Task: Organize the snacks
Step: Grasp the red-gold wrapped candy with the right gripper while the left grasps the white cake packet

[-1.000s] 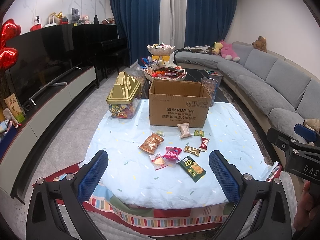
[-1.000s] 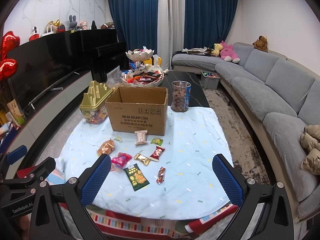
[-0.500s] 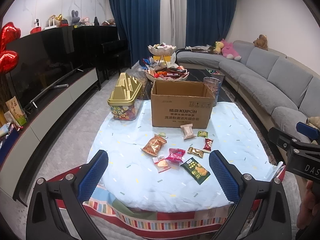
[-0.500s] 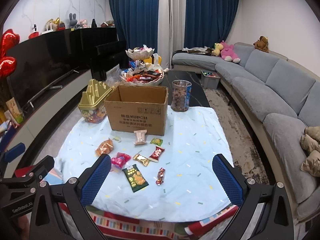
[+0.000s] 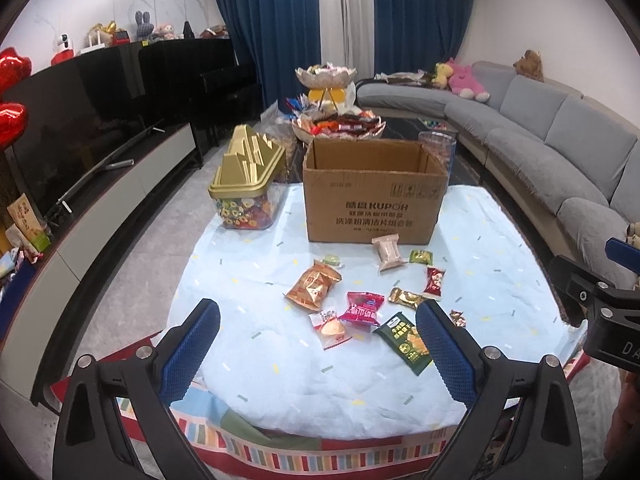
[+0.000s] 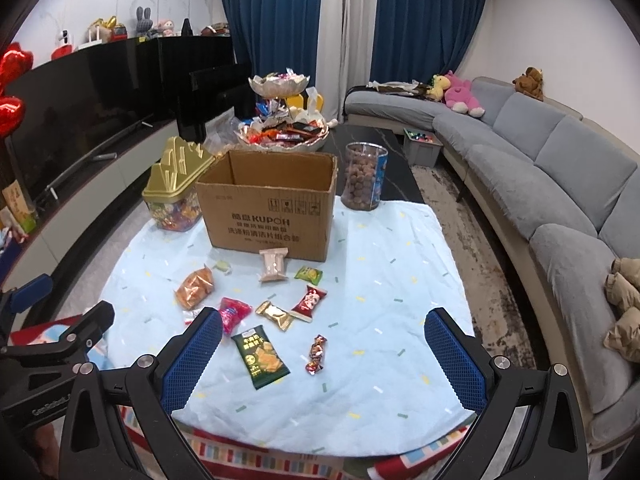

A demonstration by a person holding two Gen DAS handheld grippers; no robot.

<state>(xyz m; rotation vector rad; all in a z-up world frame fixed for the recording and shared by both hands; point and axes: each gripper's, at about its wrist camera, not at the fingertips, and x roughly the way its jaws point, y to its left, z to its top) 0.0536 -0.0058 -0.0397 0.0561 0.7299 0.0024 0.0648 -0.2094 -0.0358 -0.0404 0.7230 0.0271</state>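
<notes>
Several snack packets lie on the light blue tablecloth (image 5: 256, 280) in front of an open cardboard box (image 5: 374, 190) (image 6: 270, 204). Among them are an orange bag (image 5: 314, 283) (image 6: 195, 286), a pink packet (image 5: 362, 308) (image 6: 235, 314), a green packet (image 5: 404, 340) (image 6: 260, 356), a beige packet (image 5: 387, 252) (image 6: 273, 264) and a small red candy (image 6: 316, 354). My left gripper (image 5: 318, 344) is open over the table's near edge, empty. My right gripper (image 6: 322, 356) is open too, hovering near the green packet and the candy.
A gold-lidded candy jar (image 5: 248, 184) stands left of the box; a clear jar of brown balls (image 6: 366, 176) stands behind it to the right. A tiered dish of sweets (image 6: 282, 128) is further back. A grey sofa (image 6: 560, 184) runs along the right, a TV unit (image 5: 100, 184) along the left.
Both grippers have moved forward and closer to the table; the snacks and box appear larger. Both stay open and empty.
</notes>
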